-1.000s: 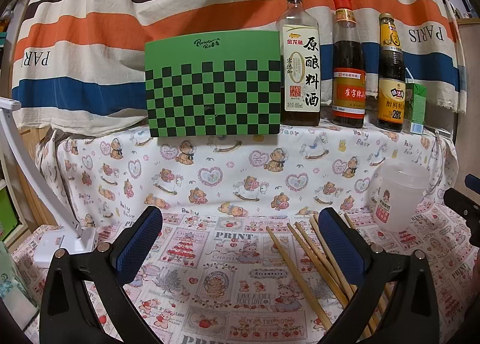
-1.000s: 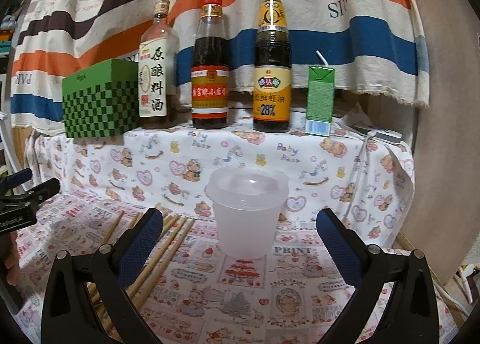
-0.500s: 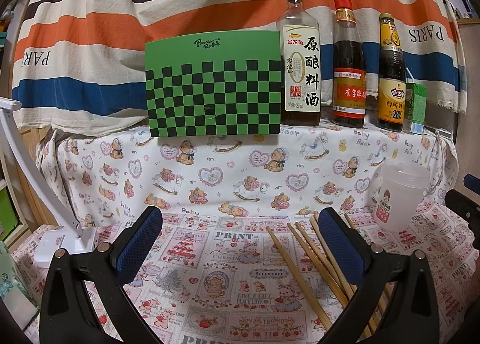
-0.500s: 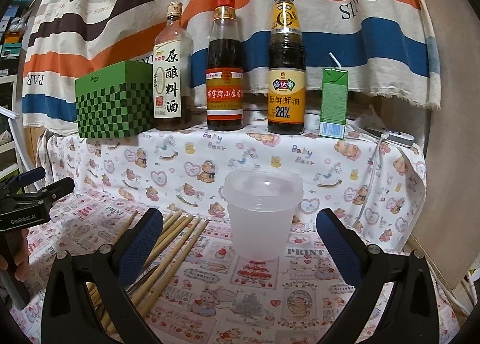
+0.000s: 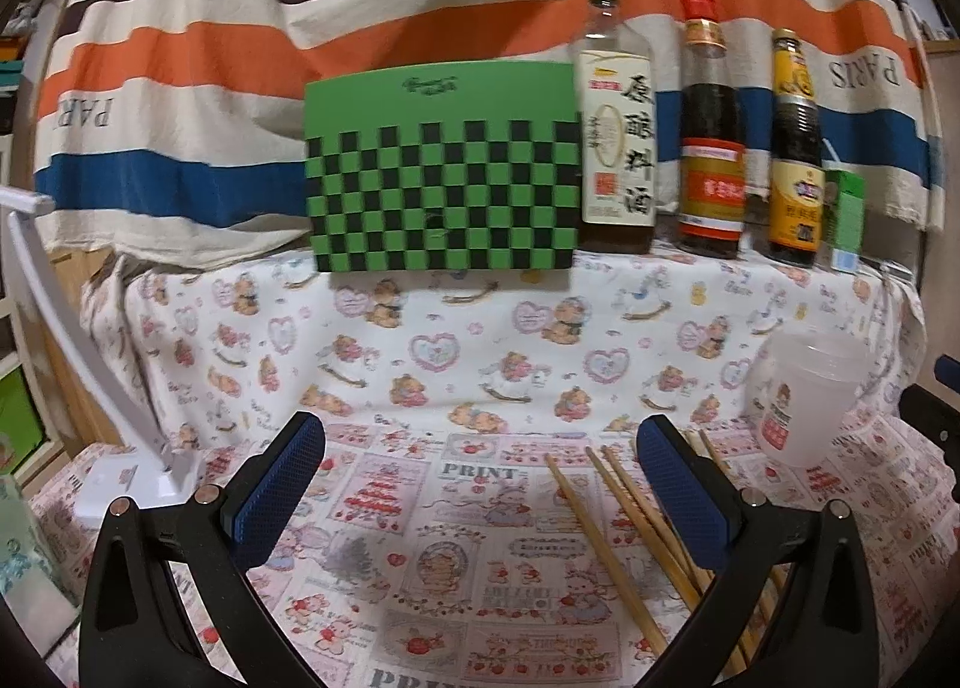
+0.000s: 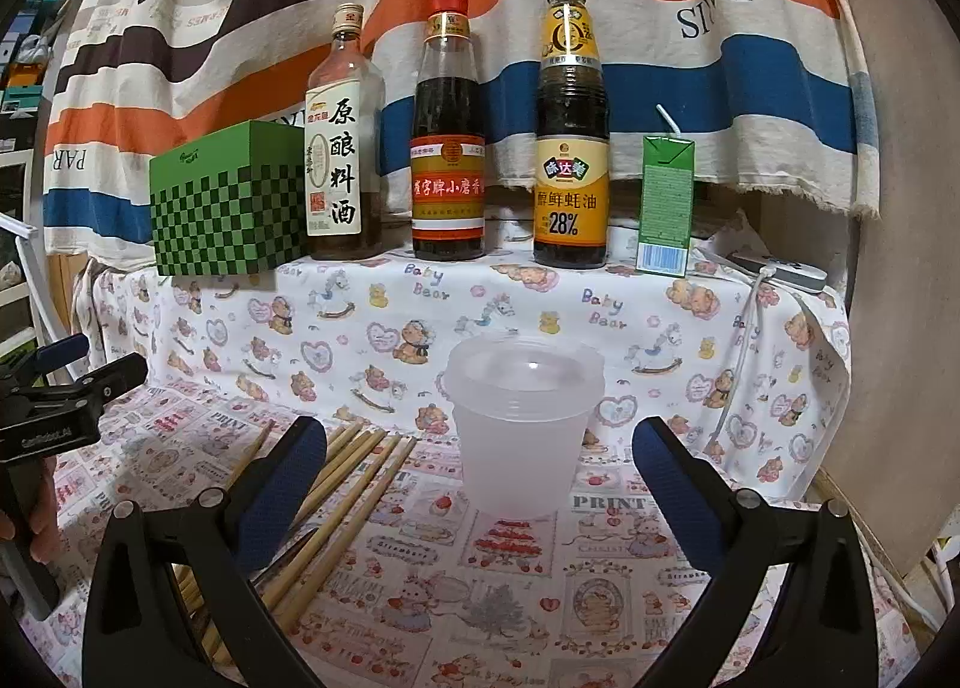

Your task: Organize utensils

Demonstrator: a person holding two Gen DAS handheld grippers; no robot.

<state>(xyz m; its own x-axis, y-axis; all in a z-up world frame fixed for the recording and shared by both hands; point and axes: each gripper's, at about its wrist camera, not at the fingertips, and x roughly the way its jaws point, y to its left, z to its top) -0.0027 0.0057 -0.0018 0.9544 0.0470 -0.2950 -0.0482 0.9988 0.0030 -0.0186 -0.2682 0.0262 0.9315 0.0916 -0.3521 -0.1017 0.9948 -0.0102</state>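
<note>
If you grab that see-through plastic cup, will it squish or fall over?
The plastic cup looks thin, cloudy and empty, so it is probably very light and may flex if squeezed hard. It is wider at the rim than the base and stands on soft cloth, so a sideways bump could likely tip it.

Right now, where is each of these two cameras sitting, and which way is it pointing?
Left wrist view: rides the open left gripper, facing the green checkered box; both blue-padded fingers show.
Right wrist view: rides the open right gripper, facing the translucent plastic cup; the left gripper and a hand show at left.
Shared: box, cup, wooden chopsticks, three sauce bottles.
</note>
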